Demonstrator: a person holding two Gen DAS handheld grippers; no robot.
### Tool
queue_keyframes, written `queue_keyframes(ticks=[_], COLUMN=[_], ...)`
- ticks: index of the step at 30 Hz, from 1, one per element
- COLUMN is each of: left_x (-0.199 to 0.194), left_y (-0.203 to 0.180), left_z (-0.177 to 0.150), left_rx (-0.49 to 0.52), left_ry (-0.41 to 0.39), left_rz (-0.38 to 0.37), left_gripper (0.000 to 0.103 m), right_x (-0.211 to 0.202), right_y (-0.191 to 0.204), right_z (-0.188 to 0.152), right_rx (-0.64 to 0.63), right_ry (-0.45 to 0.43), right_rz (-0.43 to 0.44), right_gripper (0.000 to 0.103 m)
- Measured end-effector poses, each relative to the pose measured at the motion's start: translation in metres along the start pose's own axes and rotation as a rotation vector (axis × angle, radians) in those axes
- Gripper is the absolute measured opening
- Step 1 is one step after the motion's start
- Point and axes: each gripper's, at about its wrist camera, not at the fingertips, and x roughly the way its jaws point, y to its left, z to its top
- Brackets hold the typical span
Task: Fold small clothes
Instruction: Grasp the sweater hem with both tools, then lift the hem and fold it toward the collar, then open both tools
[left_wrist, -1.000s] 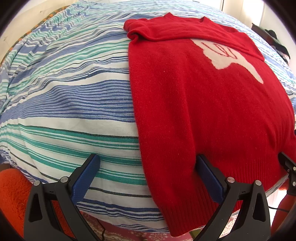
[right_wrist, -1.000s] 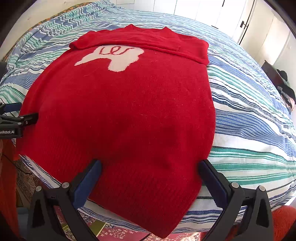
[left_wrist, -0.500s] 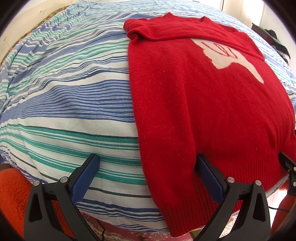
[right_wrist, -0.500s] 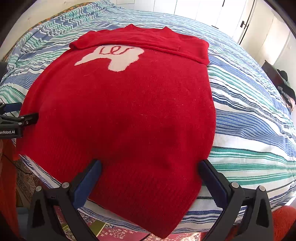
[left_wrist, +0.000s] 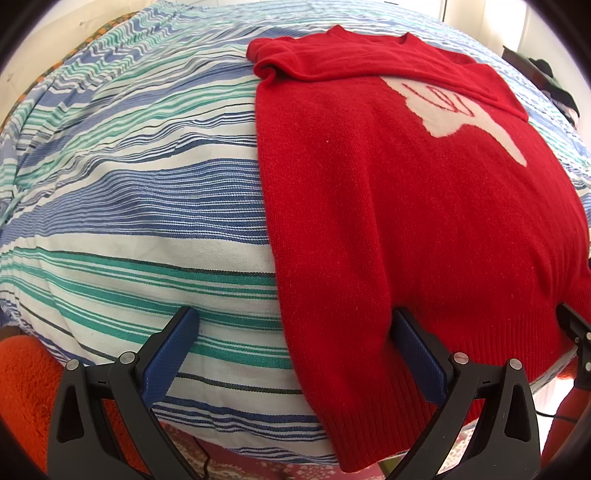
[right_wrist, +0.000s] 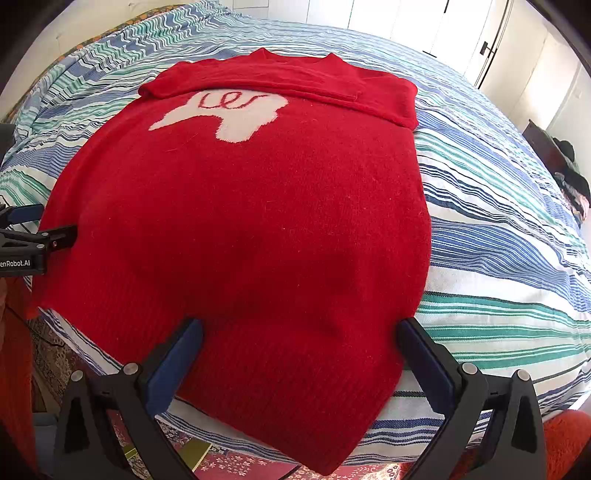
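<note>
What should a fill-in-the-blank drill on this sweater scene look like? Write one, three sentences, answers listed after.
1. The red sweater carries a motif in the colour ____.
2. The sweater lies on a bedspread patterned with ____.
3. Both the left gripper and the right gripper are ____, each straddling a bottom corner of the sweater's ribbed hem.

Missing words: white; stripes; open
</note>
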Motion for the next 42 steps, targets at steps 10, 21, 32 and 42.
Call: queue_keyframes(ticks=[10, 21, 32, 42], left_x=[-0.027, -0.023, -0.025, -0.063], left_y=[0.032, 0.015, 0.017, 0.034], left_z=[0.009, -0.021, -0.023, 0.067], left_rx=[-0.082, -0.086, -0.135, -0.238], left_ry=[0.021, 0.245, 0.299, 0.124], left_rz=[-0.051, -0.438, -0.517, -0.638], left_gripper=[0.102, 0.077, 0.005, 0.005], right_x=[-0.032, -0.011, -0.004, -0.044], right_y=[-0.052, -0.145, -0.094, -0.117], right_z=[0.008, -0.039, -0.025, 0.043], right_rx=[0.201, 0.724, 0.507, 0.536], right_ry=[-0.057, 0.190, 0.226, -0.032], right_rz=[0.127, 0.795, 0.809, 0.810], right_gripper=[0.102, 0.083, 0.006, 0.006])
